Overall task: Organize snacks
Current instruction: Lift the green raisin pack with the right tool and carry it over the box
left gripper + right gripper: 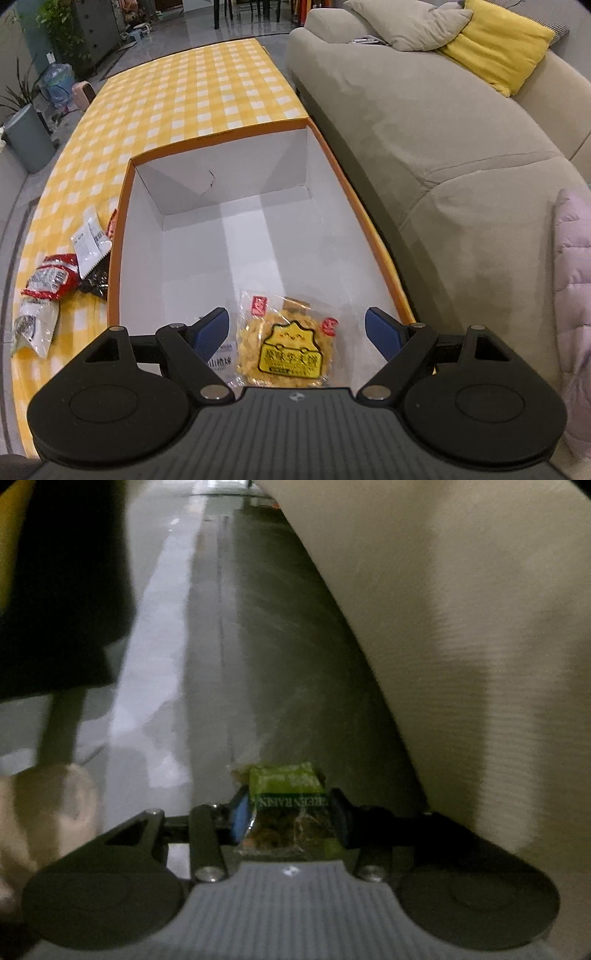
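In the left wrist view my left gripper (297, 332) hangs open over the near end of an orange-rimmed white box (221, 142). A clear packet of yellow snack (288, 347) lies flat on the box floor between the blue pads, touching neither. Another packet with printed text (221, 363) peeks out under the left finger. In the right wrist view my right gripper (288, 812) is shut on a small green raisin packet (288, 794), held above the grey floor (240, 627); the picture is blurred.
Loose snack packets (51, 277) and a white packet (90, 240) lie on the yellow checked tablecloth (177, 85) left of the box. A beige sofa (424, 129) with a yellow pillow (498, 48) runs along the right. The sofa's side (461, 627) stands close beside my right gripper.
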The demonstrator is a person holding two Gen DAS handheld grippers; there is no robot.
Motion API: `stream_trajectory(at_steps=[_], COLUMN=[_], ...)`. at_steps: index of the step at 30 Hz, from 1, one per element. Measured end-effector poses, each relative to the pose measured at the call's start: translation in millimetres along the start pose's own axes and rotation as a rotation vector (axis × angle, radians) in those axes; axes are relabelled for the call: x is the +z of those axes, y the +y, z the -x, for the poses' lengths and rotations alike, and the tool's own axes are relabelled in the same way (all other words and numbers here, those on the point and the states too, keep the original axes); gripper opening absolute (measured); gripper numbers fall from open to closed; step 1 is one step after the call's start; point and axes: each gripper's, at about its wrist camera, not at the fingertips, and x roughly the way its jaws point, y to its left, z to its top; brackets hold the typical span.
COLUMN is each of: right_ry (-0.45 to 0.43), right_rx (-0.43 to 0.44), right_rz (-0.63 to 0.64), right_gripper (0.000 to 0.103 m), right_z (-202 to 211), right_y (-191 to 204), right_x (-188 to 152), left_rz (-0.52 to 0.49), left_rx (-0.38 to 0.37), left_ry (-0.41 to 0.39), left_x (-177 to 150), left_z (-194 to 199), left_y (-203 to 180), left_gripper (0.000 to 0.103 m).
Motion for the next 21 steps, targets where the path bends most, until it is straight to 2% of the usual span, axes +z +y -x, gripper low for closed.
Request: stream_trajectory(at_steps=[6,9,12,15,17,21], right_ry=[-0.025,-0.037,-0.071,-0.098,-0.125,-0.164], right_rx=[0.038,0.048,0.045,0.029,-0.011,-0.048], right_rz=[0.001,-0.011,0.044,0.047,0.062,0.033], right_gripper=[0.043,0.043,0.043,0.043,0.043,0.043], right_z=[60,84,112,137,155,181], right_y=[-23,-32,-35,-39,-38,-39], right_x=[14,33,51,69,83,110], left_rz=[0.022,0.019,0.011,0.012,0.027,0.082], left_rx=[-0.067,-0.093,-0.098,-0.103,-0.107,-0.138], left_ry=[-0.042,-0.063,-0.081,-0.092,-0.089,-0.106], left_x=[-7,-13,-20,-30,-35,-38], left_z=[22,32,39,43,43,52], left_y=[10,19,25,35,45,73], left_gripper=[0.098,0.098,0.098,0.098,0.098,0.098])
